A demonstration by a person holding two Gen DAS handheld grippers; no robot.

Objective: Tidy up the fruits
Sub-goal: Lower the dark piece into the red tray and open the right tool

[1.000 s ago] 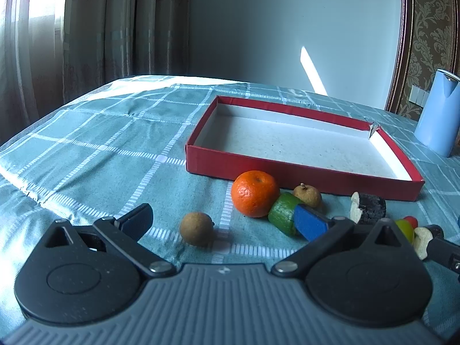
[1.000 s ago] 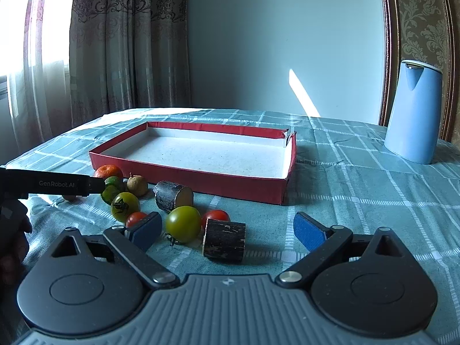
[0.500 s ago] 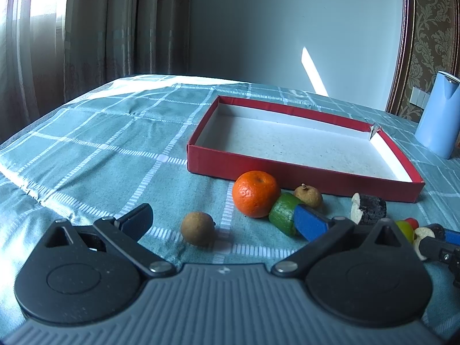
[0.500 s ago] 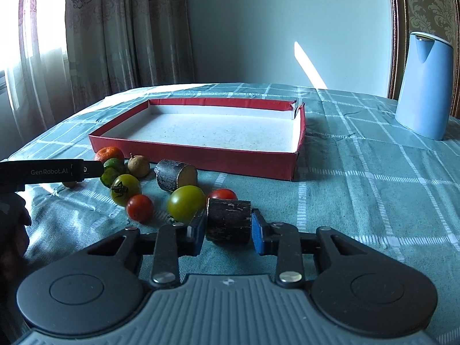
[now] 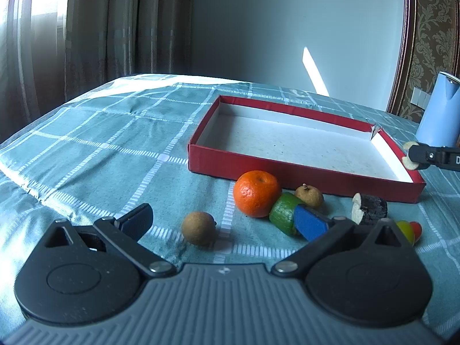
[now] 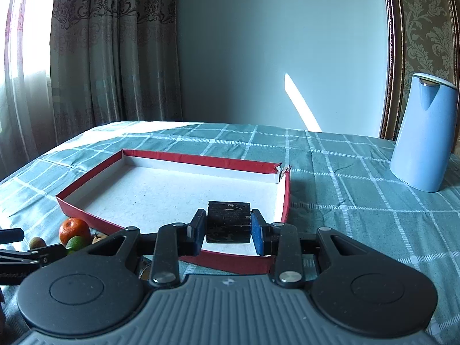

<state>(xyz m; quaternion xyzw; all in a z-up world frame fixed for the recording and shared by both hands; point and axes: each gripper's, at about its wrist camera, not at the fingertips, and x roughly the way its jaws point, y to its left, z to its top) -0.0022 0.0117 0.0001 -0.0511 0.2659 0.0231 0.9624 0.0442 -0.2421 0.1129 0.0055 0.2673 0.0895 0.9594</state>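
My right gripper (image 6: 228, 231) is shut on a short dark cylinder with pale cut ends (image 6: 228, 220), held just above the near right corner of the red box (image 6: 201, 159). In the left wrist view that same held piece (image 5: 410, 166) hangs over the box's right wall (image 5: 287, 169). My left gripper (image 5: 223, 220) stands open and low over the cloth, with nothing between its fingers. Just ahead of it lie a brown round fruit (image 5: 199, 228), an orange (image 5: 256, 193), a green lime (image 5: 283, 212), a second small brown fruit (image 5: 309, 195), another dark cylinder (image 5: 371, 208) and small tomatoes (image 5: 406, 230).
The box is shallow, white inside and holds nothing. A tall blue jug (image 6: 422, 135) stands at the back right on the checked teal cloth. Curtains hang behind the table's far left edge.
My right gripper closed on the dark cylinder, lifted it off the cloth and carried it forward over the box's corner. The left gripper and the fruit near it stayed put.
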